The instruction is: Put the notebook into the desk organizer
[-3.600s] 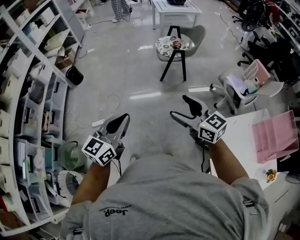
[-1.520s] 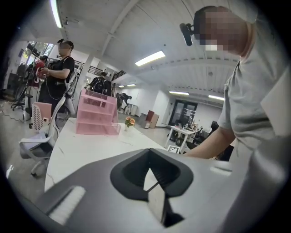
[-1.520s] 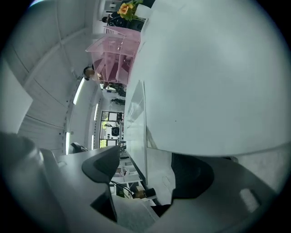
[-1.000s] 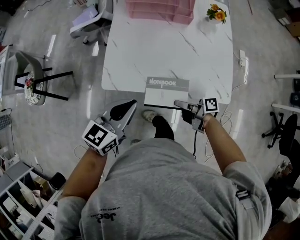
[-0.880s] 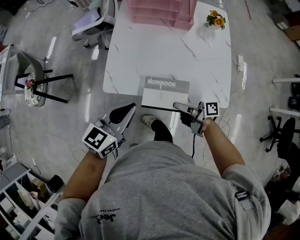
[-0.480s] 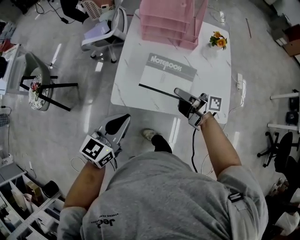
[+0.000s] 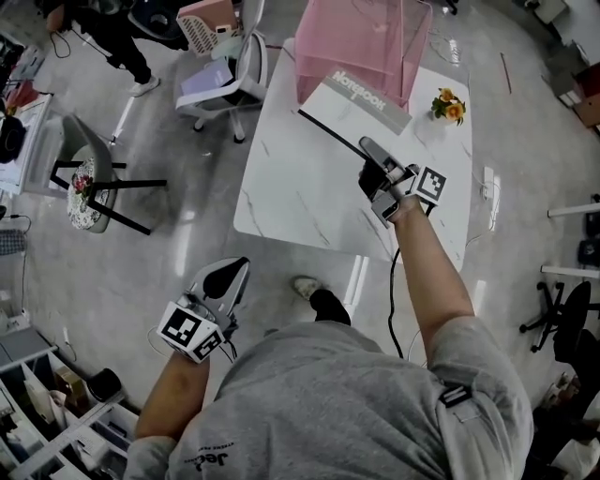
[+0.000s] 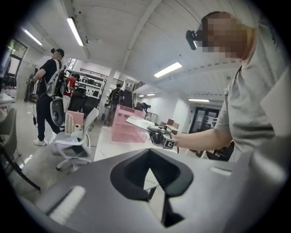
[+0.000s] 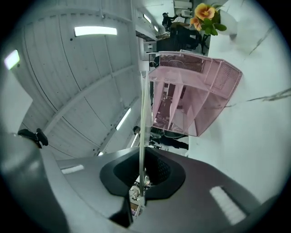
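Observation:
The grey notebook (image 7: 354, 97) hangs tilted above the white marble table (image 7: 300, 192), its far edge at the front of the pink mesh desk organizer (image 7: 361, 37). My right gripper (image 7: 367, 148) is shut on the notebook's near edge, arm stretched out over the table. In the right gripper view the notebook (image 9: 142, 132) shows edge-on as a thin line clamped between the jaws of my right gripper (image 9: 141, 193), with the organizer (image 9: 195, 95) just behind it. My left gripper (image 7: 225, 279) hangs low over the floor, jaws together and holding nothing; its own view shows my left gripper (image 8: 160, 202) the same.
A small vase of orange flowers (image 7: 448, 105) stands on the table right of the organizer. A white office chair (image 7: 220, 75) is by the table's left side, and a black-legged chair (image 7: 89, 183) further left. A person (image 7: 112, 28) stands far left. Shelves (image 7: 47, 412) are bottom left.
My right gripper has carried the notebook from the table's near edge up and across to the organizer's front. The left gripper has stayed low over the floor.

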